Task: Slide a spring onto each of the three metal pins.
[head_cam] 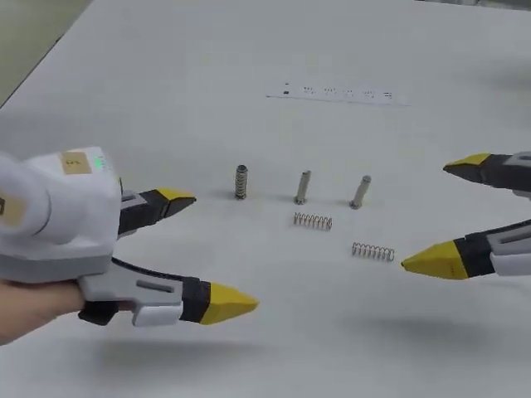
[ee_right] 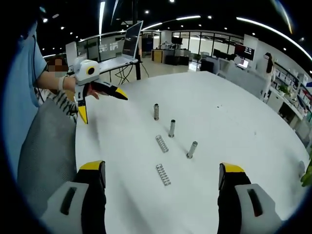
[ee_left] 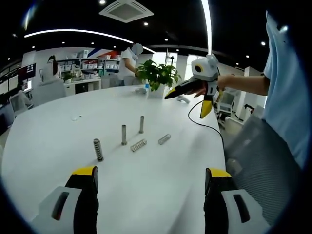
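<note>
Three metal pins stand upright in a row on the white table. The left pin carries a spring around it. The middle pin and the right pin are bare. Two loose springs lie flat in front of them: one near the middle pin, the other further right. My left gripper hovers open at the left. My right gripper hovers open at the right, beside the right-hand spring.
A thin white strip with dark marks lies on the table behind the pins. The table edge runs along the far left. Office desks, a potted plant and people stand in the background.
</note>
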A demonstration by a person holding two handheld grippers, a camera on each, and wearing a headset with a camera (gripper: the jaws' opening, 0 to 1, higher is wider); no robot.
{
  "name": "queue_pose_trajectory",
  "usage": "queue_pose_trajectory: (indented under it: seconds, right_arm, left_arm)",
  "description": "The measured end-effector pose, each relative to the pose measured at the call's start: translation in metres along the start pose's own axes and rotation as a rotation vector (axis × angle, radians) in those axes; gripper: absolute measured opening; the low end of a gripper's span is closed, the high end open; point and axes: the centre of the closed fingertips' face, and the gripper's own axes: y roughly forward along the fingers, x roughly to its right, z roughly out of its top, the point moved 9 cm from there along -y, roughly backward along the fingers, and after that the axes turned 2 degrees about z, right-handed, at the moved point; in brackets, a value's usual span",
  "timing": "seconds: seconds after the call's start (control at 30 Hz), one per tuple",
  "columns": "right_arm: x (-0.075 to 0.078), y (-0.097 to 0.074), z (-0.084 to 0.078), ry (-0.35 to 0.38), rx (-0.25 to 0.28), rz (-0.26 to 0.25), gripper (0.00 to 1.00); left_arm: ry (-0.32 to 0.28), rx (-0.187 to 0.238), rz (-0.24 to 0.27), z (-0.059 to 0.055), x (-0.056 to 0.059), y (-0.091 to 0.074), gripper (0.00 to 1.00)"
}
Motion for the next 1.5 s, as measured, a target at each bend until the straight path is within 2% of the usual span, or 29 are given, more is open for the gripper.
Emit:
queue_pose_trajectory:
  seconds: [0.6, 0.8, 0.9, 1.13, 1.33, 1.5]
  right_arm:
    - [-0.012, -0.037, -0.035, 0.112, 0.039, -0.102, 0.94]
    - [-0.013, -0.044, -0.045, 0.149, 0.05, -0.124, 0.93]
    - [-0.014, -0.045, -0.053, 0.169, 0.037, -0.126, 0.93]
    - [-0.016, -0.044, -0.053, 0.181, 0.044, -0.125, 0.92]
    - [-0.015, -0.045, -0.047, 0.183, 0.06, -0.124, 0.92]
    - [-0.013, -0.046, -0.046, 0.182, 0.061, -0.127, 0.92]
  left_arm:
    - [0.024, -0.016, -0.024, 0.005, -0.003, 0.011, 0.87]
    - [0.025, -0.023, -0.03, 0.006, -0.007, 0.017, 0.86]
    - [0.025, -0.018, -0.037, 0.008, -0.009, 0.021, 0.85]
    - [0.031, -0.011, -0.041, 0.012, -0.018, 0.032, 0.77]
    - [0.06, -0.018, -0.06, 0.013, -0.021, 0.05, 0.69]
    - [0.056, -0.017, -0.078, 0.013, -0.025, 0.064, 0.62]
